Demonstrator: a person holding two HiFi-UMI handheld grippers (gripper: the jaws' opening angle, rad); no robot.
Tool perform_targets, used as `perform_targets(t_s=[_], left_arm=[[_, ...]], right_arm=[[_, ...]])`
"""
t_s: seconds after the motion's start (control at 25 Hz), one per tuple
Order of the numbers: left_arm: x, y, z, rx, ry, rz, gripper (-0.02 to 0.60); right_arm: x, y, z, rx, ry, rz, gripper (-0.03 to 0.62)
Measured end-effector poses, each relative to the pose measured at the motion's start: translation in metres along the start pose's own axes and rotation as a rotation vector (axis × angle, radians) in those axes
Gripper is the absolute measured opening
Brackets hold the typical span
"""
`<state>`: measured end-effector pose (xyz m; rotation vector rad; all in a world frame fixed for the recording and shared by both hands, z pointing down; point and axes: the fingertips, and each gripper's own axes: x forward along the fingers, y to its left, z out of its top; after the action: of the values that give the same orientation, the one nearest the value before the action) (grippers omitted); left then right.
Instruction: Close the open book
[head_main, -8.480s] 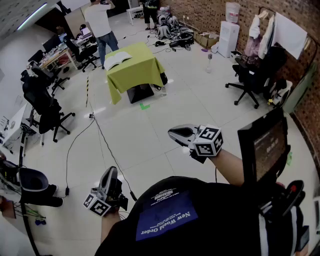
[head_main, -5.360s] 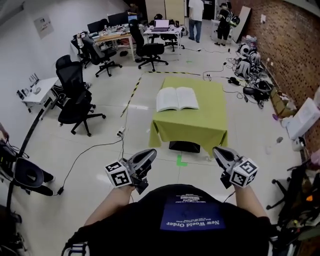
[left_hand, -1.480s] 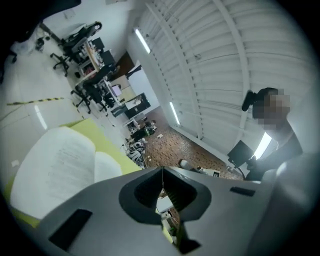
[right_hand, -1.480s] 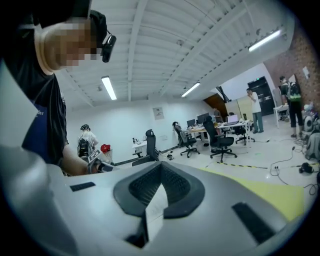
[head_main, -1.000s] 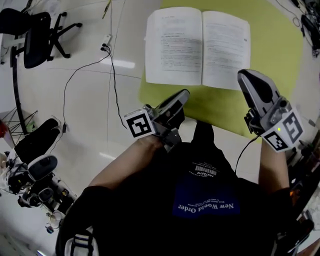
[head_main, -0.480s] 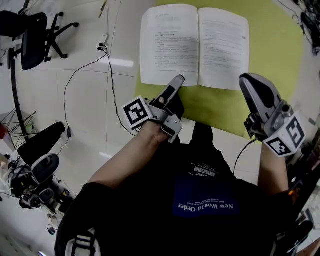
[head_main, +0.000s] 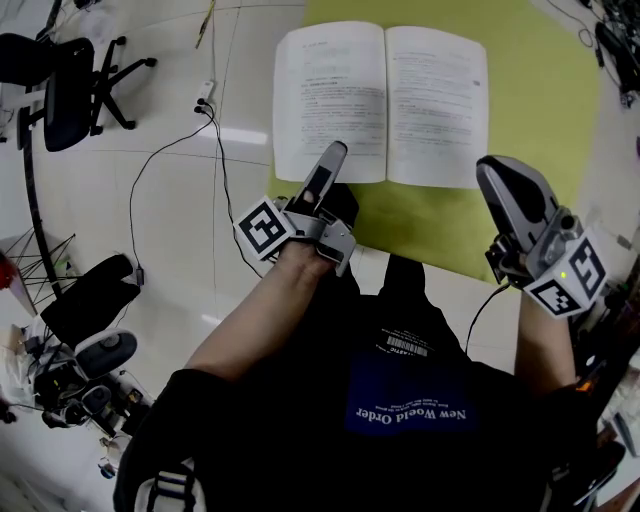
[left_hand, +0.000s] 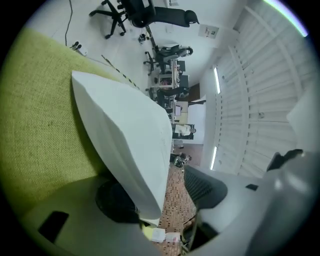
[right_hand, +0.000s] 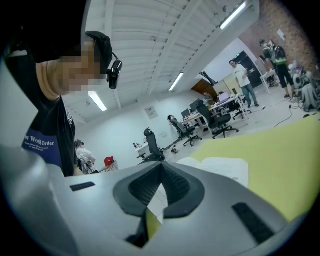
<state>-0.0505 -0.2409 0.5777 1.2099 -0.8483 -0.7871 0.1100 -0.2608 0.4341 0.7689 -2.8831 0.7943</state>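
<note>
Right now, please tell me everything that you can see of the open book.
The open book is thick, with white paper pages carrying fine black print, too small to read. It lies flat, face up, opened near its middle so both halves look about equal. It rests on the yellow-green tablecloth, close to the cloth's left edge. The left gripper has its open jaws around the near edge of the left half; whether they touch the pages cannot be told.
</note>
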Motion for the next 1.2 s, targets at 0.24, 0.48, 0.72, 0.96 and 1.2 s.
perform_targets(t_s=[0.24, 0.48, 0.72, 0.96, 1.2], left_arm=[[-0.001, -0.015, 0.012, 0.127, -0.045, -0.093, 0.271], [0.002, -0.021, 0.025, 0.504, 0.049, -0.038, 0.127], [0.004, -0.034, 0.026, 0.637, 0.105, 0.020, 0.127], [0.011, -0.053, 0.021, 0.787, 0.165, 0.066, 0.126], [0.018, -0.058, 0.010, 0.914, 0.212, 0.101, 0.120]], right_arm=[[-0.001, 0.004, 0.001, 0.013, -0.002, 0.012, -0.015], [0.007, -0.002, -0.004, 0.023, -0.007, -0.002, -0.015], [0.012, 0.002, 0.009, 0.018, -0.012, -0.003, -0.015], [0.012, 0.001, 0.027, 0.018, -0.015, -0.012, -0.015], [0.009, -0.004, 0.027, 0.018, -0.031, -0.016, -0.015]])
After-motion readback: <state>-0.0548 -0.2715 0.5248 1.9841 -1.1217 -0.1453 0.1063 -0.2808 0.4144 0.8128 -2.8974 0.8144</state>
